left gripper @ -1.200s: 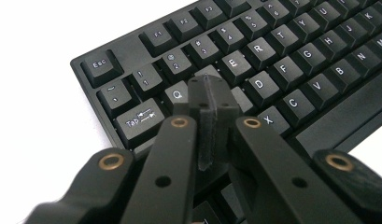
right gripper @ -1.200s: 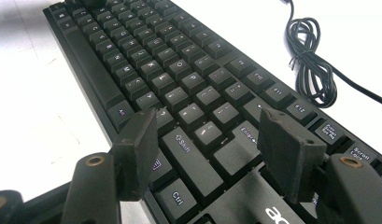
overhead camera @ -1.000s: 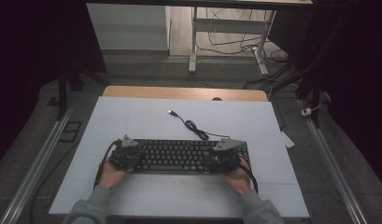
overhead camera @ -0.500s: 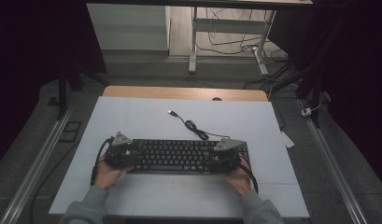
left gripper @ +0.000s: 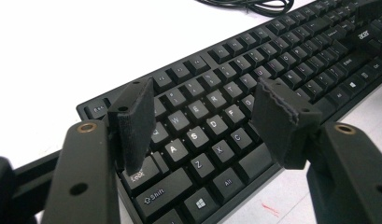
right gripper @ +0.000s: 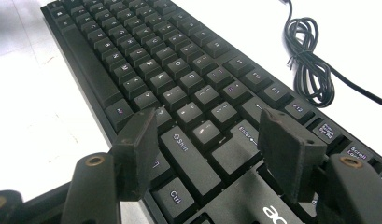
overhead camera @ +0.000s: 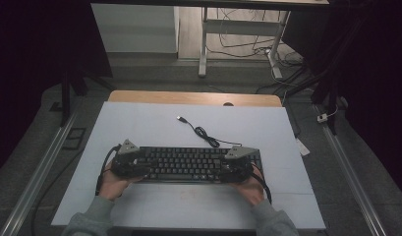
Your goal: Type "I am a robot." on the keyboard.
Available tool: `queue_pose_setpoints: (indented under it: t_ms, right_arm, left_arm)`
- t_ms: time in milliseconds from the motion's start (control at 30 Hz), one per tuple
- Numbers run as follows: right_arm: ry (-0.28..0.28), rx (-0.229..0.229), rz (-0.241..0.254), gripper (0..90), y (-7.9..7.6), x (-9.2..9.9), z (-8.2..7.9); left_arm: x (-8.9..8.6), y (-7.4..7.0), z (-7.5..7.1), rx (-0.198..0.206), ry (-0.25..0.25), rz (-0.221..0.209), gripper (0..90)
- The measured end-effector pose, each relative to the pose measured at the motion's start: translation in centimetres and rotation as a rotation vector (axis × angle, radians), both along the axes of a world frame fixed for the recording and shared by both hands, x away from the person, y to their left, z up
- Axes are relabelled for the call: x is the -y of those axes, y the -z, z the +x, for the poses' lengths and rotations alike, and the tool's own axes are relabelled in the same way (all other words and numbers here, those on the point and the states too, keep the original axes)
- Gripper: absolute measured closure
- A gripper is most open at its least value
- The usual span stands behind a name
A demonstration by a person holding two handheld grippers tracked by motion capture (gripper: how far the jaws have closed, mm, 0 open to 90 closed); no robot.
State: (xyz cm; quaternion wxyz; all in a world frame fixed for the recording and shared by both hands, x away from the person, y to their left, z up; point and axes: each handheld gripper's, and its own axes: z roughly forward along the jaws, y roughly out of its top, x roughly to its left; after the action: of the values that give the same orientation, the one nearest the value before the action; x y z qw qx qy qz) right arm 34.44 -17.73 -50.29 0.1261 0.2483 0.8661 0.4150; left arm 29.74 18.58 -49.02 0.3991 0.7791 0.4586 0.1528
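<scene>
A pale surface (overhead camera: 154,123) sits in a dim room, with a wooden strip along its far edge and desk legs beyond. On its near half lies a black keyboard (overhead camera: 188,163), set lengthwise, its cable (overhead camera: 203,132) coiled loosely behind it and ending in a free plug. The left gripper (left gripper: 202,116) hangs over the keyboard's left end with jaws spread above the letter keys; the right gripper (right gripper: 207,144) hangs over the right end, jaws likewise spread near Enter and Shift. Neither pinches anything. If the ends were lifted unevenly, the keyboard could tilt and slide, and the loose cable might snag. No containers are present.
</scene>
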Motion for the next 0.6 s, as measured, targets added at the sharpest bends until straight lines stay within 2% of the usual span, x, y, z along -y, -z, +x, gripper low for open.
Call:
queue_pose_setpoints:
  t_ms: [367,600]
  right_arm:
    - [-0.021,-0.001,0.016,39.7,-0.2,-0.6,-0.1]
    - [-0.049,0.000,0.007,48.8,-0.4,-2.0,-0.2]
  left_arm:
    - [0.1,0.2,0.2,-0.015,-0.006,0.000,33.9]
    - [0.5,0.3,0.3,-0.024,0.016,0.005,31.0]
